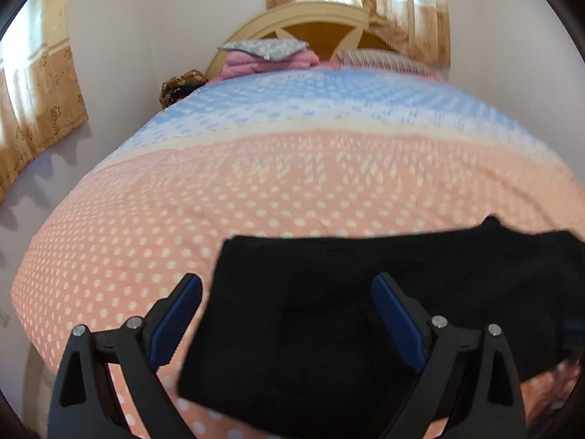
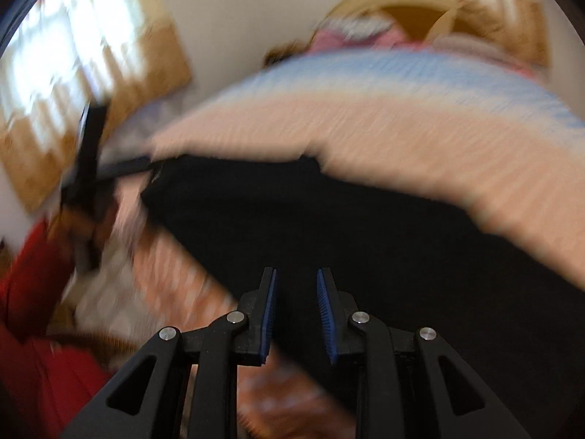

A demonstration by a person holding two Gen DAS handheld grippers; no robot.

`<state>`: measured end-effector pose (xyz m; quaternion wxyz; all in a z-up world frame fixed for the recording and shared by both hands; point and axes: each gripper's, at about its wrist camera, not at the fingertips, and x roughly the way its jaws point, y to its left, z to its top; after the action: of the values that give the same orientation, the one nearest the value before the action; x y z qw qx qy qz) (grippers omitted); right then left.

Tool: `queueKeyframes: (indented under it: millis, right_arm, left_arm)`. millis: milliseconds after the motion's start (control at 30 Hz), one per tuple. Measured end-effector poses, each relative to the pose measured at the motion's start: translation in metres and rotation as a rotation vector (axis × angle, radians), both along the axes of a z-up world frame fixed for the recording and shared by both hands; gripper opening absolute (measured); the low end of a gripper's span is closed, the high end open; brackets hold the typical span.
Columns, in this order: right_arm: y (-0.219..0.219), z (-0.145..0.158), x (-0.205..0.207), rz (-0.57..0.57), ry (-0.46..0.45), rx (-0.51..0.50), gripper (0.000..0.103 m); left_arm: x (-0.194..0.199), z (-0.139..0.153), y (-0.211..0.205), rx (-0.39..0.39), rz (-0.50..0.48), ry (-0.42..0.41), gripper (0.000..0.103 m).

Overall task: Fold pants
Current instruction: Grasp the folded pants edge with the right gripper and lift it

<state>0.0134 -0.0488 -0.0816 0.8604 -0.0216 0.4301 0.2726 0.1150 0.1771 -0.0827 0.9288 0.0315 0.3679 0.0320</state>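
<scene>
Black pants (image 1: 365, 311) lie folded flat into a rectangle on the pink dotted bedspread (image 1: 182, 226). My left gripper (image 1: 289, 289) is wide open and empty, above the pants' left edge. One blue pad (image 1: 179, 322) is over the bedspread, the other over the cloth. In the blurred right wrist view the pants (image 2: 329, 226) fill the middle. My right gripper (image 2: 297, 281) is partly open with a narrow gap, empty, just above the pants' near edge. The left gripper (image 2: 87, 157) shows as a dark blur at the left.
The bedspread turns blue (image 1: 329, 98) toward the headboard (image 1: 321, 33). Folded pink laundry and a grey pillow (image 1: 267, 55) lie at the head. Curtains (image 1: 33, 109) hang at left. A red sleeve (image 2: 33, 292) shows at lower left.
</scene>
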Motion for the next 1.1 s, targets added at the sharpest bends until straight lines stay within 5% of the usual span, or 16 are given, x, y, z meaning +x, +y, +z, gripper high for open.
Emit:
queueKeyframes:
  millis: [100,300,467,567,667,767,867,933,1000,1100]
  right_arm:
    - [0.005,-0.011,-0.024,0.028,-0.081,-0.059,0.025]
    - [-0.029,0.013,-0.038,0.002,-0.03,-0.016,0.025]
    - [-0.114,0.037,-0.031,-0.323,-0.153,0.042,0.025]
    - [-0.168,0.03,-0.015,-0.506,-0.123,0.037,0.025]
    - [-0.202,0.008,-0.009,-0.595,-0.027,-0.11,0.025]
    - [-0.248,0.006,-0.029,-0.647,0.018,0.091,0.025]
    - [-0.273,0.011,-0.045,-0.719,0.035,0.2,0.025]
    - [-0.285,0.017,-0.058,-0.778,0.018,0.27,0.025]
    - [-0.291,0.023,-0.058,-0.837,0.02,0.254,0.025]
    - [-0.318,0.03,-0.071,-0.909,-0.002,0.285,0.033]
  left_arm:
    - [0.008,-0.024,0.002,0.099,0.013,0.05,0.098]
    - [-0.003,0.006,0.017,0.011,0.083,-0.001,0.095]
    - [-0.01,0.035,-0.037,-0.072,-0.069,-0.065,0.095]
    - [-0.002,0.029,-0.082,-0.063,-0.163,-0.037,0.095]
    - [0.001,0.013,-0.112,-0.026,-0.224,0.005,0.095]
    - [0.002,-0.014,-0.126,0.118,-0.221,0.049,0.095]
    - [0.006,-0.009,-0.111,0.032,-0.188,0.07,0.095]
    - [0.007,-0.003,-0.111,0.042,-0.159,0.078,0.095]
    - [0.001,0.004,-0.115,0.05,-0.146,0.057,0.095]
    - [-0.013,0.018,-0.126,-0.05,-0.205,0.022,0.095]
